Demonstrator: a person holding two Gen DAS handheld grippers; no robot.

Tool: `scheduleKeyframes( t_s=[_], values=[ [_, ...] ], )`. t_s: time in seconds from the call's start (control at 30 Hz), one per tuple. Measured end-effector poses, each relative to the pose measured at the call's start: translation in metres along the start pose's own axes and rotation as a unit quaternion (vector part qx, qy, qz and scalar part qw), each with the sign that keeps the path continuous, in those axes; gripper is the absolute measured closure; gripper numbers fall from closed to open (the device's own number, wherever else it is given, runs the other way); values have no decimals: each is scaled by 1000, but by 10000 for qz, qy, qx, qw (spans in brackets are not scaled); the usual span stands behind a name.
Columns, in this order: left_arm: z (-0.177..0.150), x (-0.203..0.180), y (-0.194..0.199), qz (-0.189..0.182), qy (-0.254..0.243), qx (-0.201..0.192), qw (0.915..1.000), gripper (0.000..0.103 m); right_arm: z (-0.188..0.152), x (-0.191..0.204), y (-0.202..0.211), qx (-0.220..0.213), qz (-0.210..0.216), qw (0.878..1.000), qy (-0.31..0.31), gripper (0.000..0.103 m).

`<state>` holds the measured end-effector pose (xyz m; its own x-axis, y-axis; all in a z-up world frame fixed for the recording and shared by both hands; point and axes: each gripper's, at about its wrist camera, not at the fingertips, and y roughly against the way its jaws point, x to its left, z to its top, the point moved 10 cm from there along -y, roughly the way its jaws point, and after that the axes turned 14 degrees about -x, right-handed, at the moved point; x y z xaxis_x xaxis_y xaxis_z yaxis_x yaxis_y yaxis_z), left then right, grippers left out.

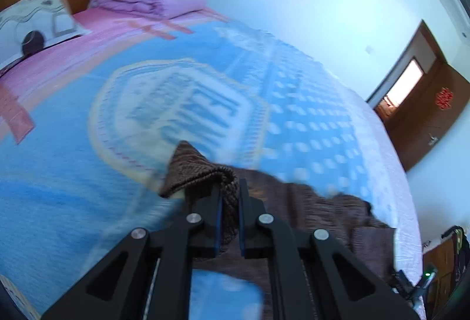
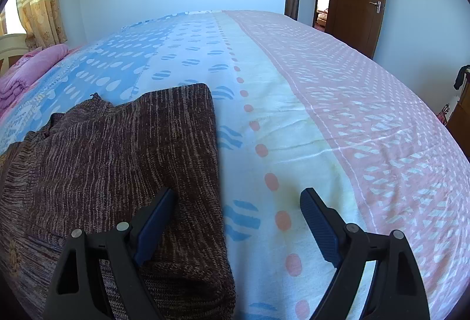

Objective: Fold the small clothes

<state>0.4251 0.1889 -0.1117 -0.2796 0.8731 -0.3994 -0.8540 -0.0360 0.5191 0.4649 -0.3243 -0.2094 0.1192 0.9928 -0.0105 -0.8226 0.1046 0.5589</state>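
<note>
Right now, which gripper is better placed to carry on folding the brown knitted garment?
Left. The left gripper is shut on an edge of the brown knitted garment; the right gripper is open and holds nothing.

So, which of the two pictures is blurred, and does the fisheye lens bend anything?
Left wrist view: motion blur smears the blue blanket pattern, while the left gripper stays fairly sharp, shut on the brown sweater. Right wrist view: sharp throughout, with the open right gripper. Both views: the bed bulges like a dome.
</note>
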Motion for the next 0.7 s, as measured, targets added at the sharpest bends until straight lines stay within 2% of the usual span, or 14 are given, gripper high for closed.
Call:
scheduleKeyframes(
  t_s=[0.27, 0.7],
  values=[
    [-5, -86, 3, -663, -72, 105, 9977, 94, 0, -4, 2, -39, 93, 9997, -223, 16],
    [-45, -179, 1, -1283, 109, 458, 9906, 94, 0, -9, 2, -59, 178, 9988, -446, 16]
  ],
)
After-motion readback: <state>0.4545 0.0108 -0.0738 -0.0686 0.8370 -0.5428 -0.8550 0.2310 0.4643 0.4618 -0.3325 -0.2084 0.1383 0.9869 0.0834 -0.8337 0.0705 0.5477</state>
